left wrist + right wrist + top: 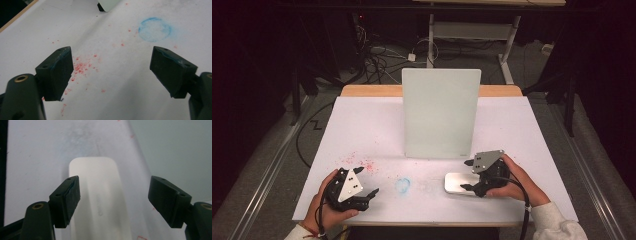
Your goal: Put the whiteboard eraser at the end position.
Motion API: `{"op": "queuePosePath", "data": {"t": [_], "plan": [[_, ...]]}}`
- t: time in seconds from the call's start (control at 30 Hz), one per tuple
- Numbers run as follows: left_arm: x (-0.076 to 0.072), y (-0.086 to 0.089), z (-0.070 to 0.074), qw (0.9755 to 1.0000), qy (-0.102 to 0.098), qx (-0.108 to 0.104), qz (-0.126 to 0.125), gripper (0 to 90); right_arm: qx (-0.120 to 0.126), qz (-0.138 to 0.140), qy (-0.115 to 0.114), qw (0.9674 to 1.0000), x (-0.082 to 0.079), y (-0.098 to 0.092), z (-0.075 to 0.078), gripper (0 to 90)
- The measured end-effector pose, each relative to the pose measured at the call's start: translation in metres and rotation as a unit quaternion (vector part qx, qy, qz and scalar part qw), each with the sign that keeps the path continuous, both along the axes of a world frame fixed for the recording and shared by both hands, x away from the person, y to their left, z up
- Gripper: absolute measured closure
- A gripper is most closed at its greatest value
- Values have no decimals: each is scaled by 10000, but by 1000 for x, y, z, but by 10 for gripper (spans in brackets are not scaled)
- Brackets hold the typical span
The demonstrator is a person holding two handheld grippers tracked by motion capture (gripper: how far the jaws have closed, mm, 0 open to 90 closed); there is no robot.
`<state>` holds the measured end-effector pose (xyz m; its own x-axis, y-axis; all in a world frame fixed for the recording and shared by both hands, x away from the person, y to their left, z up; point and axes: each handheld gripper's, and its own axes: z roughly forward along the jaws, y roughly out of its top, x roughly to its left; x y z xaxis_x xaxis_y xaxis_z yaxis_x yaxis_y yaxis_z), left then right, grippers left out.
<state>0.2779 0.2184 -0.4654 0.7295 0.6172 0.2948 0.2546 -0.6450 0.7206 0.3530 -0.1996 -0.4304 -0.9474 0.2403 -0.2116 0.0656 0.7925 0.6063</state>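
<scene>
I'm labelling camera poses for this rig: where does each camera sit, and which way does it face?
High view: above the person's side, facing forward and down on the table; both hands and claws show.
Left gripper view: on the left claw, facing the blue ring that the high view shares.
Right gripper view: on the right claw, facing the white block.

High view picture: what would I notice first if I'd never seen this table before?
Probably the tall pale board standing upright in the middle of the white table. Next, a blue ring mark near the front edge and red speckles to its left. A person holds the left gripper and the right gripper, both open, the right one over a flat white block.
</scene>
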Motion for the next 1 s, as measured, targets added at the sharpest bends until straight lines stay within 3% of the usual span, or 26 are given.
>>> {"op": "queuePosePath", "data": {"t": [0.13,0.23,0.47,0.63,1.0], "plan": [[0,1,0,10000,0,-19,14,184,253,-349,-281,9987,2,2,4,244],[0,1,1,10000,-2,-36,22,184,348,-735,-592,9949,2,3,7,239],[0,1,1,10000,-7,-40,26,184,756,-1453,-1111,9802,-2,7,20,241],[0,2,1,10000,-24,-51,44,184,896,-1758,-1375,9706,-7,6,25,217],[-1,1,2,9999,-82,-53,52,183,1075,-2057,-1755,9567,-19,-5,33,207]]}}
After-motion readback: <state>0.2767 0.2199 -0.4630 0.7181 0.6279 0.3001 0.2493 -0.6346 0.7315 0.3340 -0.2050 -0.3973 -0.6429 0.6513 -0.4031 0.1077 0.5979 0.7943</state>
